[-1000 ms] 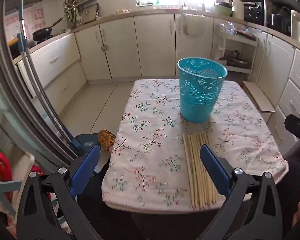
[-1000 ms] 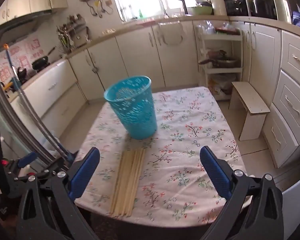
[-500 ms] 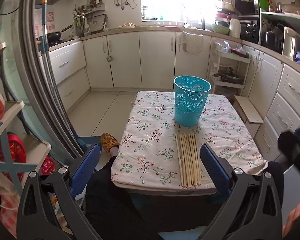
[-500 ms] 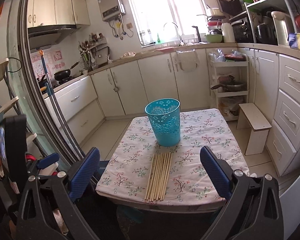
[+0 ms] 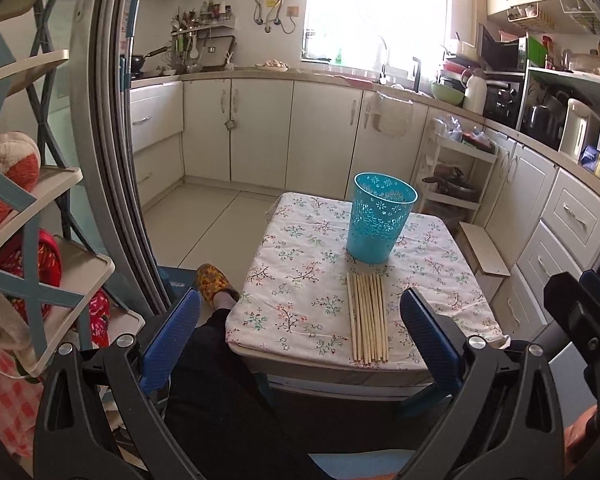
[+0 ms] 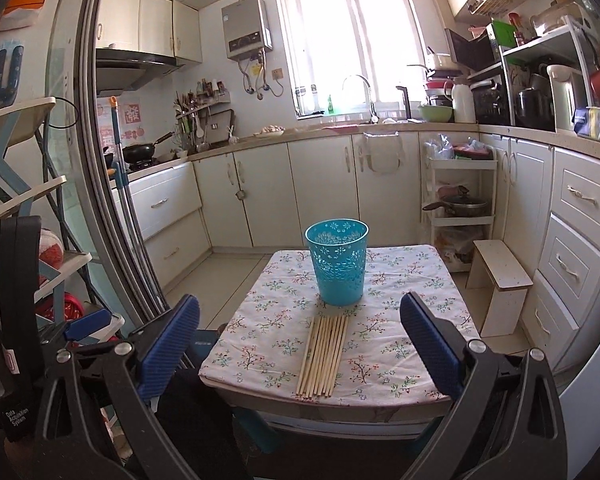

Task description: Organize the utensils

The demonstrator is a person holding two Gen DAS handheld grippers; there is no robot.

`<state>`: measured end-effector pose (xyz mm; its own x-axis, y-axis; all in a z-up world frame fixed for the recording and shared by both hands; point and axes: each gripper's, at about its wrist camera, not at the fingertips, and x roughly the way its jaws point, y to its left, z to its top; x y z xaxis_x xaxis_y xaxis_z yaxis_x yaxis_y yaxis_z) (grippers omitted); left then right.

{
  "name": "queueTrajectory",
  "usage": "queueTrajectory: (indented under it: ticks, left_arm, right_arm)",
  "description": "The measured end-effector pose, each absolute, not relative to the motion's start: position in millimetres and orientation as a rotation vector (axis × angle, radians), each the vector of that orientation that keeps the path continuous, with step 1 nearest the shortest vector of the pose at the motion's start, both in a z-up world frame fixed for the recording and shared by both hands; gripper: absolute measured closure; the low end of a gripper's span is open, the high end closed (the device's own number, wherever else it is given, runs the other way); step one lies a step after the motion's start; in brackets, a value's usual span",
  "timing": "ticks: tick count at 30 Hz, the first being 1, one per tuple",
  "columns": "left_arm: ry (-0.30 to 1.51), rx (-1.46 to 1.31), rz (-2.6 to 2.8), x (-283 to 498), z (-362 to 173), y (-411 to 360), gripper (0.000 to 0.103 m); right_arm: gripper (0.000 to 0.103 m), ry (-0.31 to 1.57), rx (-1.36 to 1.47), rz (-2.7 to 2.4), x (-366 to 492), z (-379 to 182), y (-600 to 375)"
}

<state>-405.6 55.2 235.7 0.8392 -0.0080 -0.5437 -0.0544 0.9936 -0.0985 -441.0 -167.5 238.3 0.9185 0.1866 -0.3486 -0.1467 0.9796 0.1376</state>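
Chopsticks (image 5: 367, 316) lay side by side in a flat row on the floral tablecloth (image 5: 300, 280), just in front of the upright teal basket (image 5: 381, 217). Left gripper (image 5: 300, 336) and right gripper (image 6: 300, 336) hung well back from the table, both spread wide and holding nothing.

black gripper (image 5: 299, 328) frames; blue ribbed pads (image 5: 172, 340)
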Motion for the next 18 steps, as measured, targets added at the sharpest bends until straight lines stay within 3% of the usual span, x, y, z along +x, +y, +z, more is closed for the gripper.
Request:
queueTrajectory:
  ticks: [18]
  left_arm:
    - [0.517, -0.147, 0.031, -425, 244, 62, 0.007]
  right_arm:
    - [0.007, 0.328, 0.092, 0.204, -457, 247, -168]
